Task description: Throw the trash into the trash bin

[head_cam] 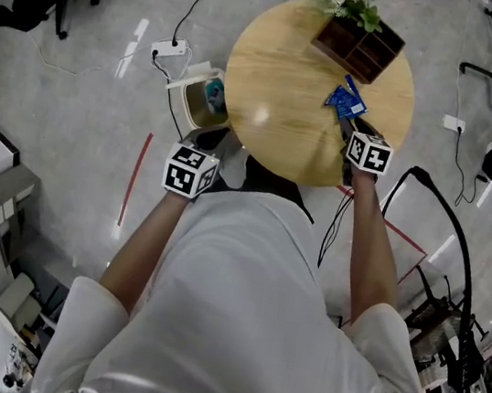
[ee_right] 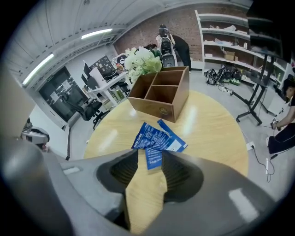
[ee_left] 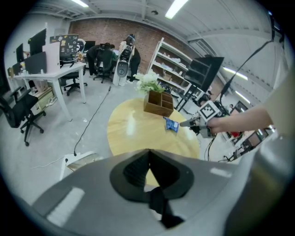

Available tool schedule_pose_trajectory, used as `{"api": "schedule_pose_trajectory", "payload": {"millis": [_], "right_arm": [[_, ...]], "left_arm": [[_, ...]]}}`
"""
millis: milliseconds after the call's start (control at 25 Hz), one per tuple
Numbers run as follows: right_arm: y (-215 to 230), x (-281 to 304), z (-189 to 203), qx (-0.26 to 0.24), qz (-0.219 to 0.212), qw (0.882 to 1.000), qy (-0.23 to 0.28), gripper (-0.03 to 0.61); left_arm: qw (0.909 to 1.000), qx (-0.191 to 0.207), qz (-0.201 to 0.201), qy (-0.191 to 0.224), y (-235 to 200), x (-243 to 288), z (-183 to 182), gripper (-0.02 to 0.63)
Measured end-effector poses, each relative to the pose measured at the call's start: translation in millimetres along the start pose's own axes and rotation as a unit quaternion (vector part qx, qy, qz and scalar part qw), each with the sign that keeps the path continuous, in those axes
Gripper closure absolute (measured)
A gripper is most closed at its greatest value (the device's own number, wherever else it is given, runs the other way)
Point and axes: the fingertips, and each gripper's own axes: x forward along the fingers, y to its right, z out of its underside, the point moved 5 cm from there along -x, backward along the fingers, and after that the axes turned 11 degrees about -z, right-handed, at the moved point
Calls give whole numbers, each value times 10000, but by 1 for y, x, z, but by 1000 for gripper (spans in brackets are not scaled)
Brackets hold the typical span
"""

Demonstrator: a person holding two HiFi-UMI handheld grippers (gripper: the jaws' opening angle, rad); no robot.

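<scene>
Though loose between parted jaws of right tool [ee_right: 149, 156], blue wrapper [ee_right: 156, 137] lengthwise toward it.

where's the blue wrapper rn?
Blue wrapper lies on the round table, right side in head view, between the wooden box and right gripper, one end between its open jaws.

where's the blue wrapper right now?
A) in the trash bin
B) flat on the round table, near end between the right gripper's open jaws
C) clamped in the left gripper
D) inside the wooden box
B: the right gripper view shows the blue wrapper lying on the round table, its near end reaching between the spread jaws of the right gripper, with bare tabletop showing through the gap.
</scene>
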Motion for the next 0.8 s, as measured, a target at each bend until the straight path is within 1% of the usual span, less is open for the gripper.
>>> {"api": "schedule_pose_trajectory", "payload": {"millis": [160,560,800], "right_arm": [[12,-1,-2,107,208,9997,-22,409],[41,11,-1,303,404,9986,-157,370],[51,20,0,366,478,9978,-286,334]], "left_arm": [[10000,-38,-33,-35,-2,2,0,611],[9997,-140,-151,-127,-8,8,5,611],[9994,-205,-204,-175,-10,9,9,611]]}}
